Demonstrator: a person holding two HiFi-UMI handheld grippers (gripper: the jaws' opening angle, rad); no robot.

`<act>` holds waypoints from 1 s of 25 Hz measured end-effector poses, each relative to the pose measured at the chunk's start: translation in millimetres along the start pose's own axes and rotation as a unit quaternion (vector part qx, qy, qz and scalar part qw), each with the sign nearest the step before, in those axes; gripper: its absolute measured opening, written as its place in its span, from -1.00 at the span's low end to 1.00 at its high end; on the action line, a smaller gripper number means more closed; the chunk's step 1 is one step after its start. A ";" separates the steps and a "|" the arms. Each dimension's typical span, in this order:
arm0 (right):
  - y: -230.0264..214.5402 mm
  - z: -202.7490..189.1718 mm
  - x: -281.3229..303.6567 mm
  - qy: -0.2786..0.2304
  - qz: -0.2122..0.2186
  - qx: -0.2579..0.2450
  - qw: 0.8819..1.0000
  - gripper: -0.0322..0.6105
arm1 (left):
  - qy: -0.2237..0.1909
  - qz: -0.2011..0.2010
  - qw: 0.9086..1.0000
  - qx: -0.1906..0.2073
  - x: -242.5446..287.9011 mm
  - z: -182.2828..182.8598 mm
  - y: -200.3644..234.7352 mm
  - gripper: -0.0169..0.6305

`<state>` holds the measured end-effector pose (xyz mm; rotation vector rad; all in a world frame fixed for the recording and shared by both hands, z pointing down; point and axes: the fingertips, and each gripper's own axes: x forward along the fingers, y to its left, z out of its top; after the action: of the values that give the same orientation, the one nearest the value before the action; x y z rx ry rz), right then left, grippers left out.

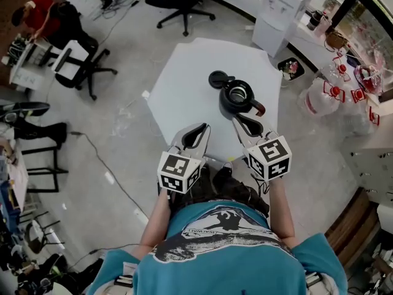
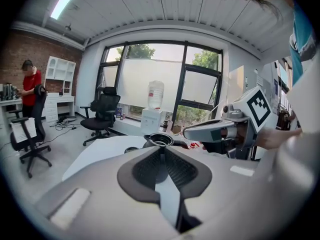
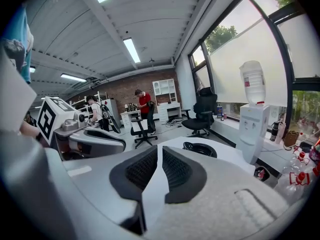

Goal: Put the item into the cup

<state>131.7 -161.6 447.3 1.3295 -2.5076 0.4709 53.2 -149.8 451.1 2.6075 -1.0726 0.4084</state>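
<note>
The cup [image 1: 237, 94] stands on the white bench [image 1: 184, 72], on the far side from you. It is black, its top is open, and its handle sticks out toward your right side. A round black lid [image 1: 217, 78] lies flat just beside it, a little further away. I see nothing else on the bench, so I think the lid may be the item, but I am not sure. Something shiny shows inside the cup, and I cannot tell what it is.

So the job looks like it has hardly begun. You hold nothing and the lid lies outside the cup. You need to reach out, pick the item up, bring it over the cup and let it go.

Your left gripper [image 1: 204, 128] has its fingers [image 2: 175, 171] together at the tips, with nothing between them. Your right gripper [image 1: 238, 118] has its fingers [image 3: 177, 169] a thin gap apart, and nothing is in that gap.

Your arms are bent and tucked in close to your body. The two grippers are side by side over the near edge of the bench, and both point out toward the cup. The right one is nearer to it, close to the handle. I cannot tell if it touches. The left one is well apart from the cup and the lid
</note>
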 end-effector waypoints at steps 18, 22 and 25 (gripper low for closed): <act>47.9 -39.9 3.3 0.016 0.058 0.024 0.998 -0.79 | 0.022 0.041 0.999 -0.004 -36.7 -25.2 -4.1 -0.81; 63.9 -45.8 3.1 0.019 0.059 0.026 0.998 -0.79 | 0.021 0.038 0.999 -0.005 -48.3 -29.6 -1.8 -0.81; 79.2 -47.9 0.7 0.021 0.056 0.025 0.998 -0.79 | 0.021 0.033 0.999 -0.010 -58.9 -33.6 0.2 -0.81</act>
<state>69.1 -101.1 478.7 1.1871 -2.5606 0.5846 7.9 -100.2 460.4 2.5401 -1.1449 0.4614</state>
